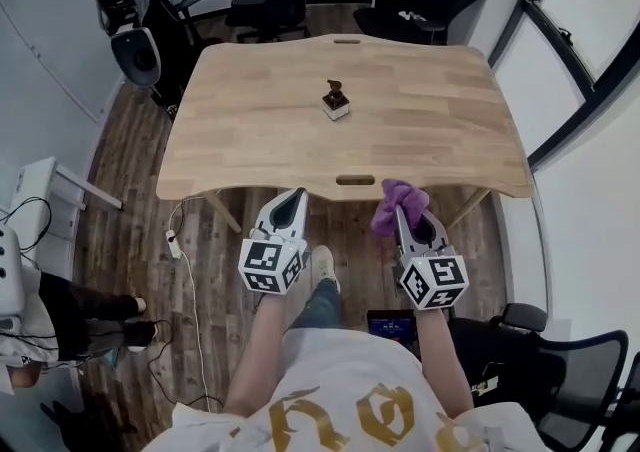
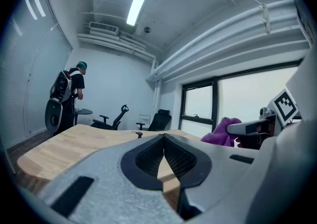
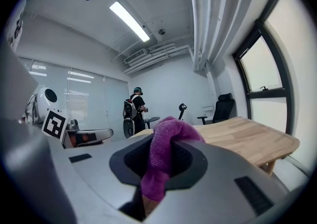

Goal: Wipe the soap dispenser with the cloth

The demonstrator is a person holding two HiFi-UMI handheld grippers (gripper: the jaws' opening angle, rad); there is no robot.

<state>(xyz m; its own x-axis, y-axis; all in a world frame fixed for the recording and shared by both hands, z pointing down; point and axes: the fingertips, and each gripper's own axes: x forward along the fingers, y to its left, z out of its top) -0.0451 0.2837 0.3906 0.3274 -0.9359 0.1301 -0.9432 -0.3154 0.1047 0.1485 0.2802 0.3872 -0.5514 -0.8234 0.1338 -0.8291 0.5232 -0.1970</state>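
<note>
Grippers: held side by side in the person's hands at the near edge of the table, short of its top.
Left gripper: jaws pressed together, with nothing between them.
Right gripper: clamped on the cloth, its pads pressed into the fabric.
Cloth: purple, soft and bunched. One fold humps up above the jaws and a tail hangs down below them. It is limp enough to mould round a curved body.
Table: pale wood, bare except for the dispenser.
Dispenser: small, with a white base and a dark pump top. It stands upright and alone near the middle of the table, well apart from both grippers.
Handling: it looks light and probably top-heavy, likely hard plastic with a slick skin. A one-sided wipe could slide or tip it.
Hold: the free left gripper would best take it low on the white body. The pump could give under pressure, so it is best left alone. The cloth can then pass over the rest.
Stage: the wipe is not yet begun. The cloth is in hand and the reach across the table lies ahead.
Background: office chairs beyond the far edge, and a person with a backpack at the back of the room.
</note>
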